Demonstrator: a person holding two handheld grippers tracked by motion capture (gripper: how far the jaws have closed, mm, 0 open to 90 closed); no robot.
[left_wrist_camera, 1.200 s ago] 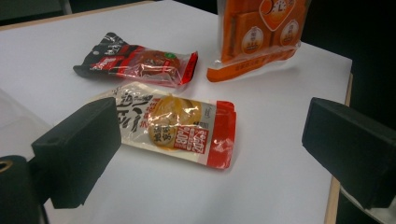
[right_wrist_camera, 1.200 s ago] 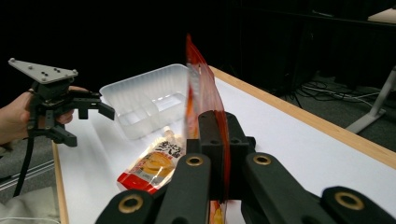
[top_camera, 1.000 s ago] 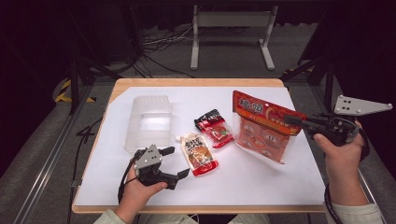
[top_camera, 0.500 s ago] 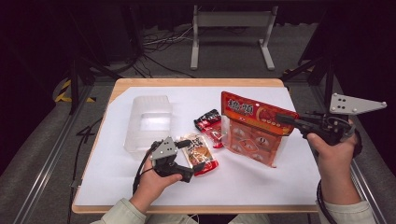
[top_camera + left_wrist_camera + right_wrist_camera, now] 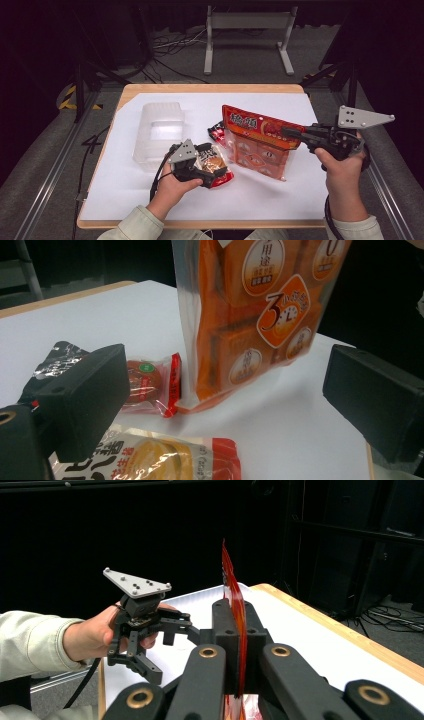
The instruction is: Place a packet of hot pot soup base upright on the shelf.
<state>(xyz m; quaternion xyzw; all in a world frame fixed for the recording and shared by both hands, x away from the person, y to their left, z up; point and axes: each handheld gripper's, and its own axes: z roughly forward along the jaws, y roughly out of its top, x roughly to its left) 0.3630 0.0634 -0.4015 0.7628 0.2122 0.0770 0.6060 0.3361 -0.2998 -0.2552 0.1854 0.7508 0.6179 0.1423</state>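
Observation:
A large orange snack bag [image 5: 255,142] hangs upright from my right gripper [image 5: 292,134], which is shut on its top edge; its lower corner touches the white sheet. In the right gripper view the jaws [image 5: 235,617] pinch the bag's thin edge [image 5: 230,575]. My left gripper [image 5: 214,167] stands open over a yellow-and-red packet [image 5: 215,165]. From the left gripper view that packet [image 5: 150,462] lies below the open jaws, and the orange bag [image 5: 250,315] stands just ahead. A small red packet [image 5: 150,385] and a black packet [image 5: 57,357] lie beyond.
A clear plastic box [image 5: 157,131] sits on the left of the white sheet [image 5: 280,200]. A small red-and-black packet [image 5: 218,132] lies between the box and the bag. The wooden table edge [image 5: 200,89] runs around the sheet. A metal stand [image 5: 247,30] is behind the table.
The right gripper has carried the orange bag leftward, toward the table's middle. The left gripper has moved right and forward, coming over the yellow-and-red packet.

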